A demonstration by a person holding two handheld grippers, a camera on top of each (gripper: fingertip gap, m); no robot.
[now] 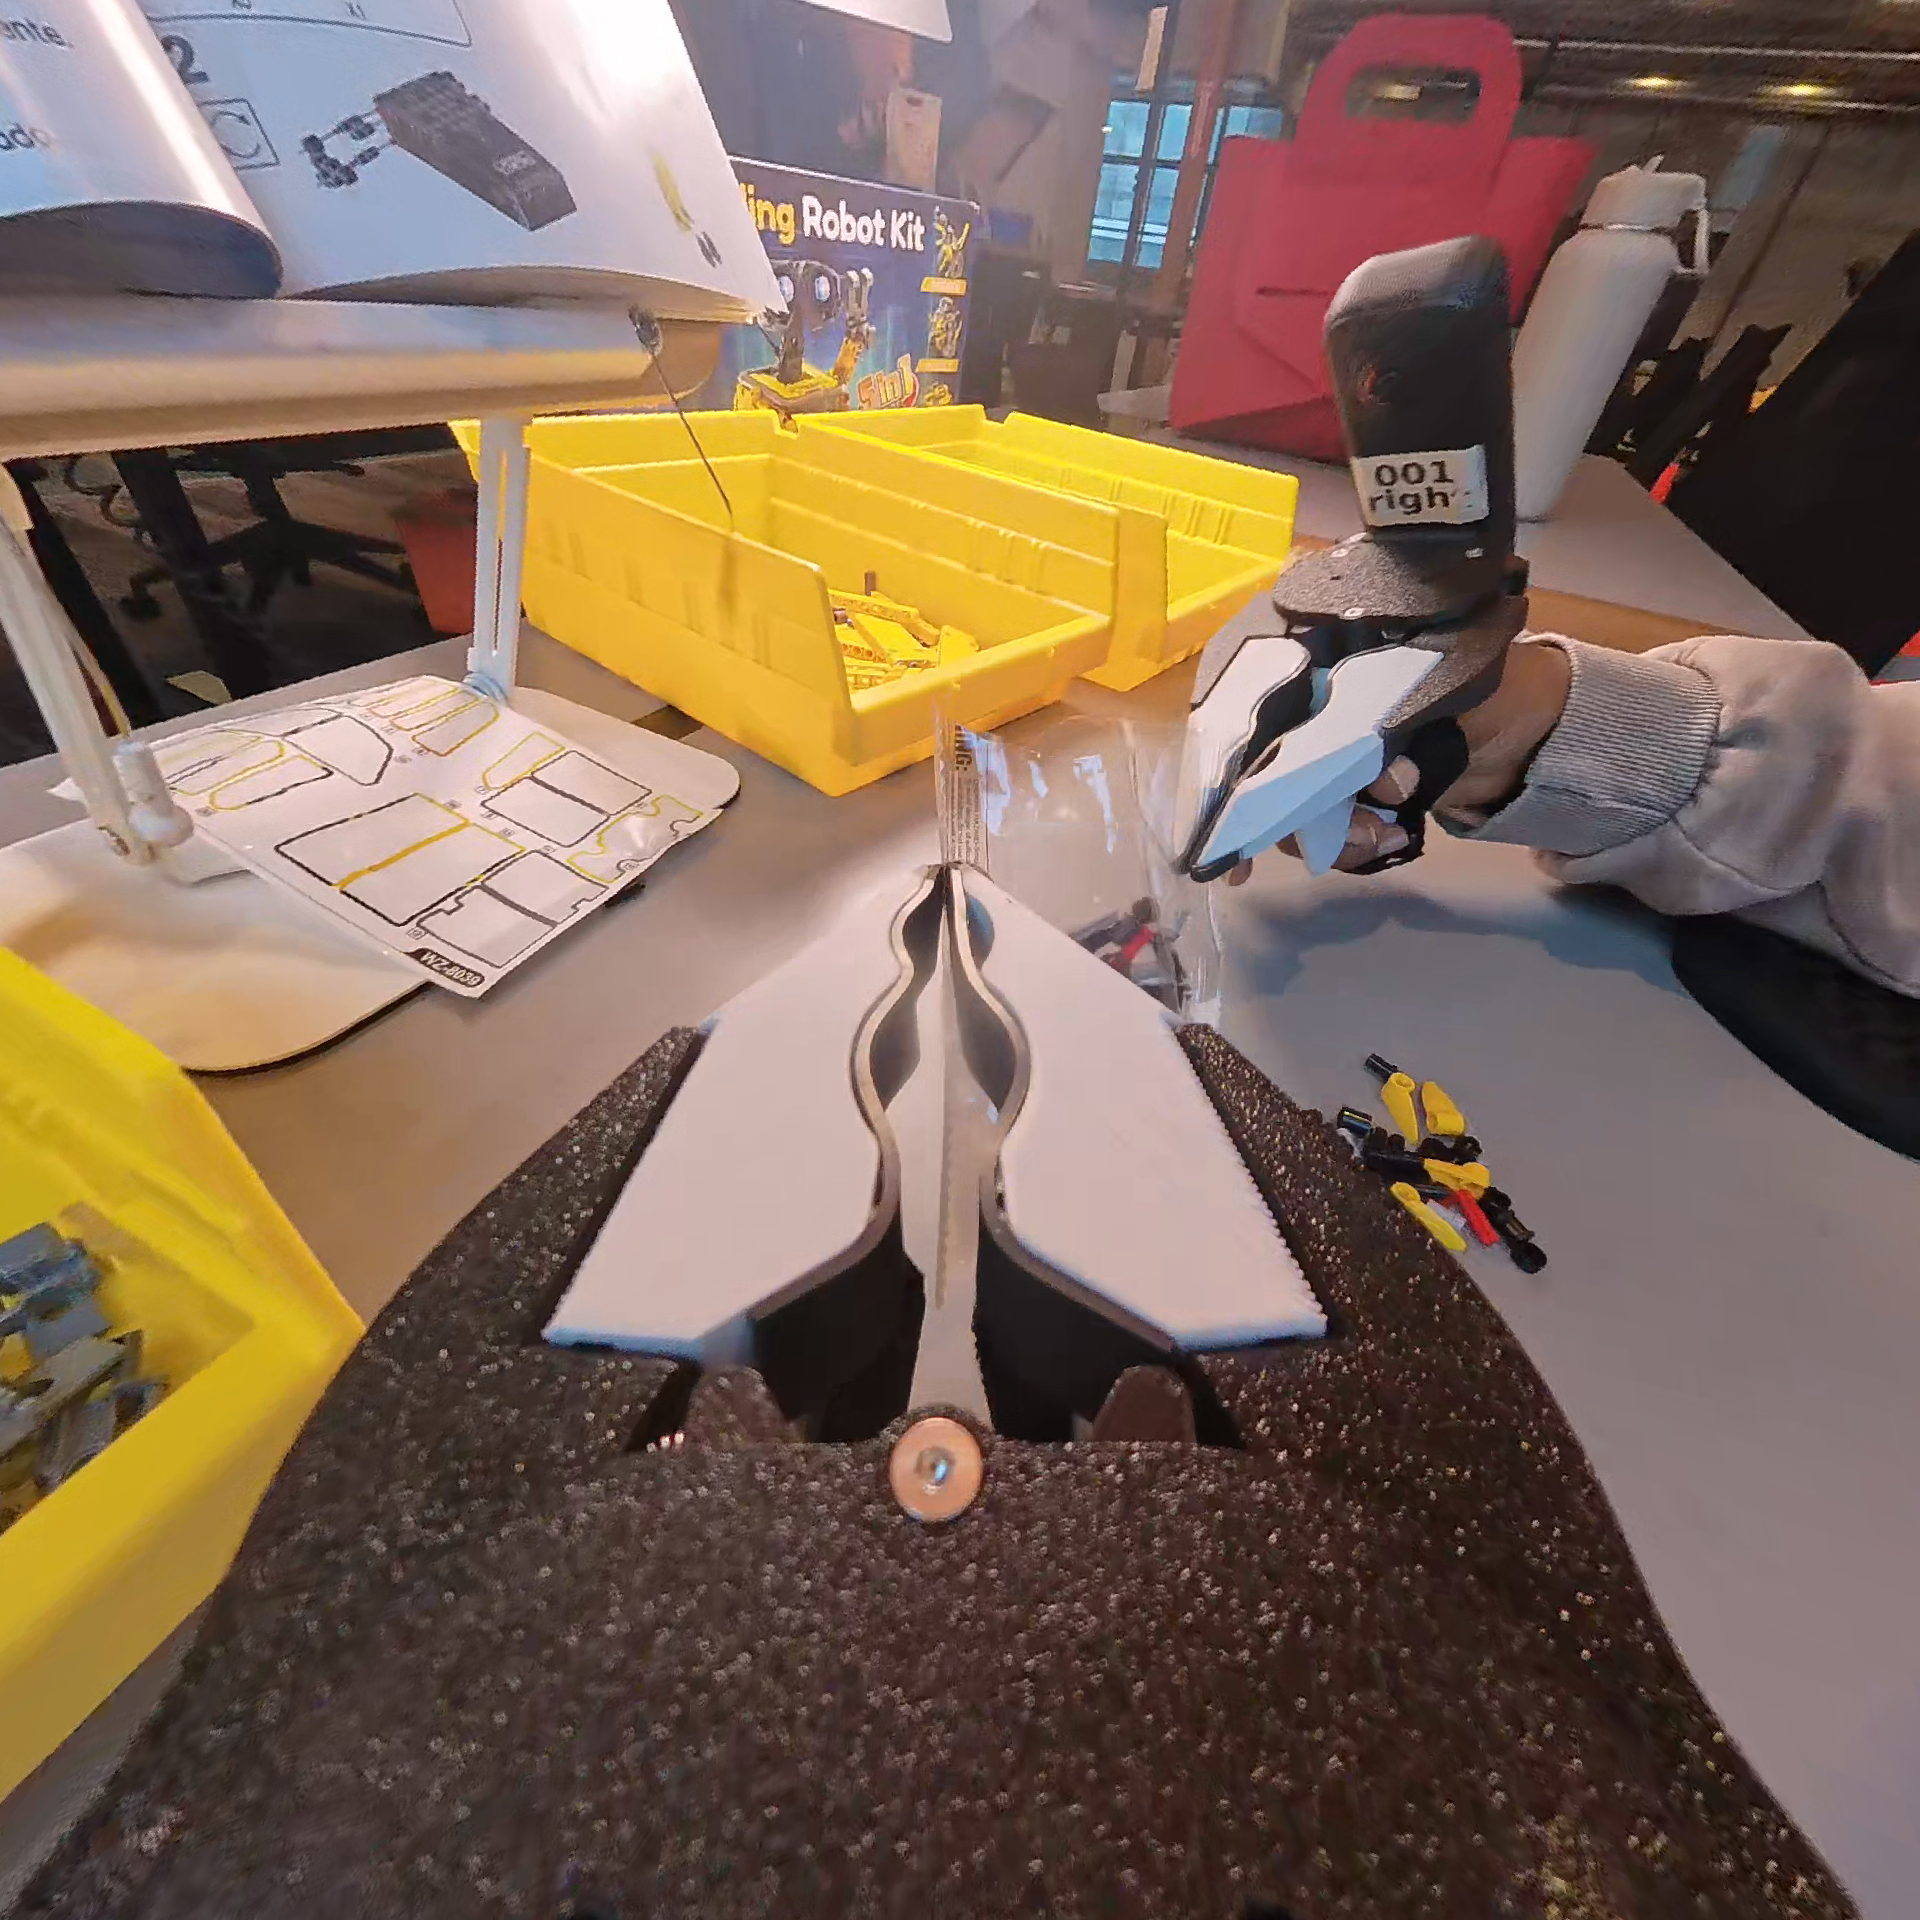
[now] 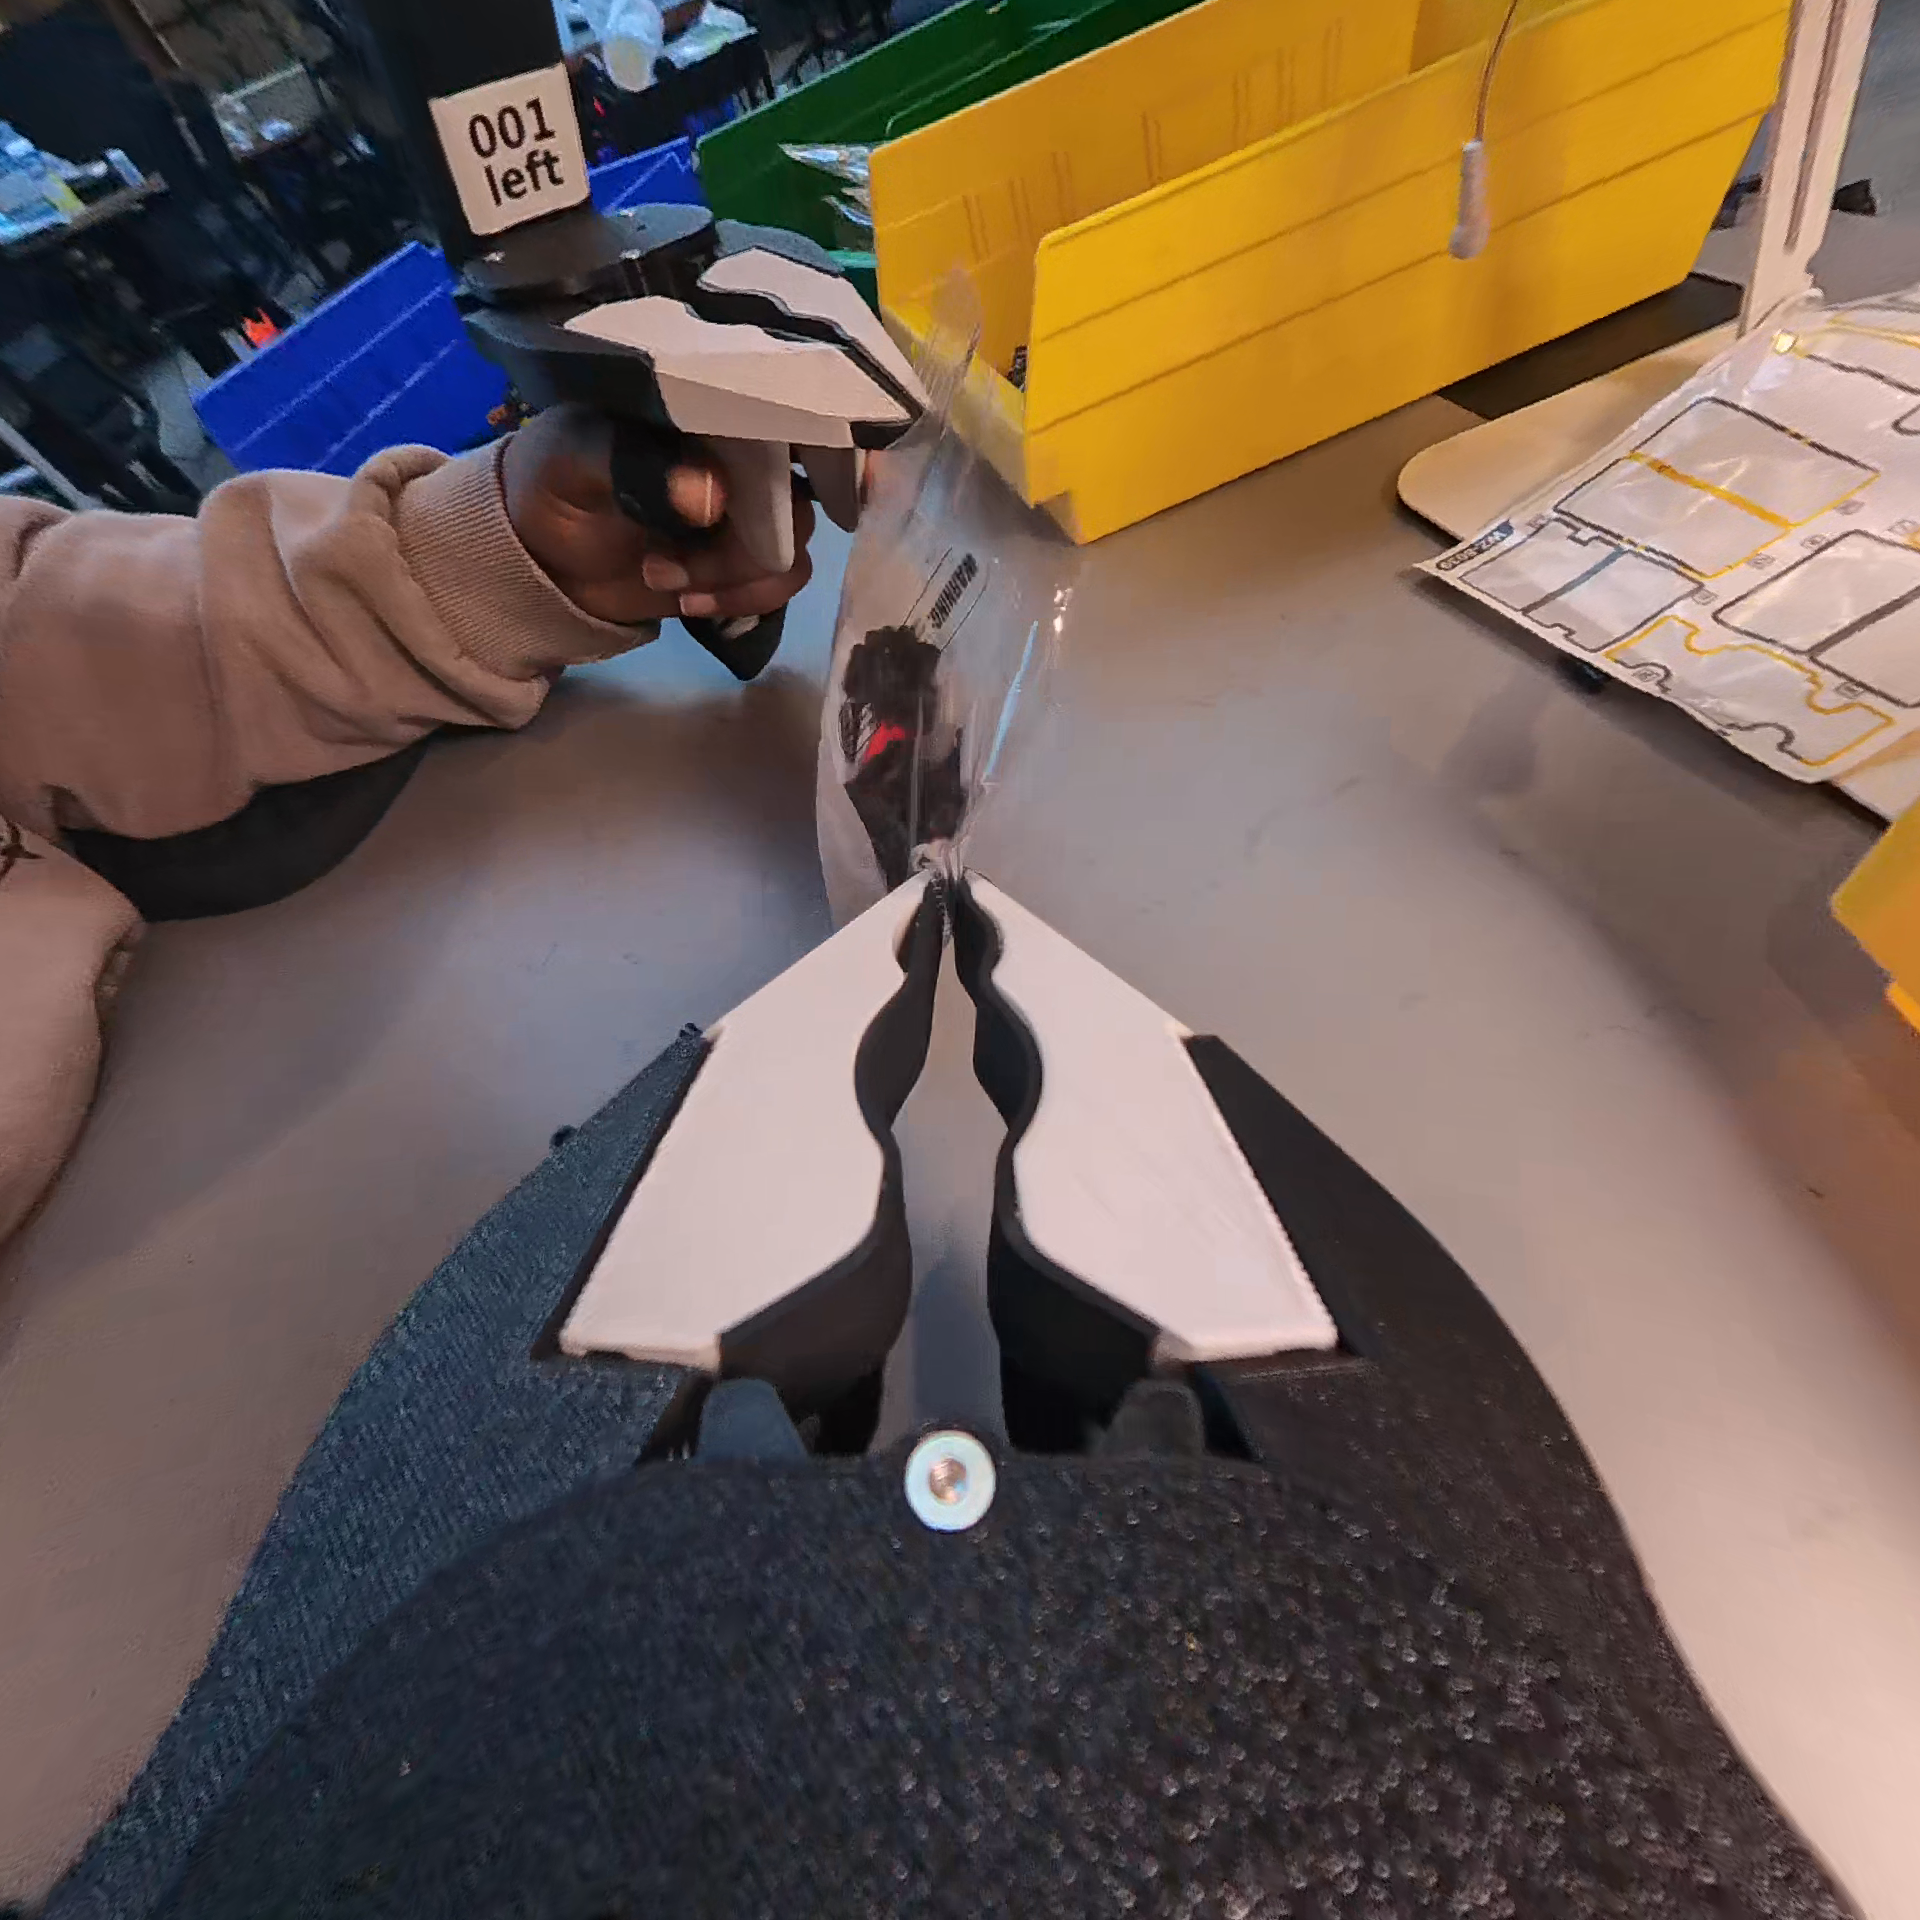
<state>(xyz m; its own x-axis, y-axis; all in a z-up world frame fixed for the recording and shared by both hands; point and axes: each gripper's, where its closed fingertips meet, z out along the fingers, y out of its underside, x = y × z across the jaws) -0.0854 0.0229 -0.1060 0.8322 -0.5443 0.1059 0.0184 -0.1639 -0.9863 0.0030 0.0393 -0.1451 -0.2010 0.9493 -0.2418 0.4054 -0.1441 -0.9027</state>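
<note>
A clear plastic bag (image 1: pixel 1081 831) with small black and red parts inside hangs between both grippers above the grey table (image 1: pixel 1558 1403). My left gripper (image 1: pixel 948 875) is shut on one edge of the bag. My right gripper (image 2: pixel 943 878) is shut on the opposite edge of the bag (image 2: pixel 914 665). In the left wrist view the right gripper (image 1: pixel 1205 862) shows at the right, held by a hand in a beige sleeve. In the right wrist view the left gripper (image 2: pixel 904 416) shows at the upper left, pinching the bag's top.
A small pile of yellow, black and red parts (image 1: pixel 1439 1164) lies on the table at the right. Yellow bins (image 1: pixel 831 582) stand behind. Another yellow bin (image 1: pixel 125 1351) holds grey parts at the left. A sticker sheet (image 1: pixel 436 821) lies on a white stand's base under an open booklet (image 1: pixel 416 156). One gripper's finger ends stand about 11 cm off the other's.
</note>
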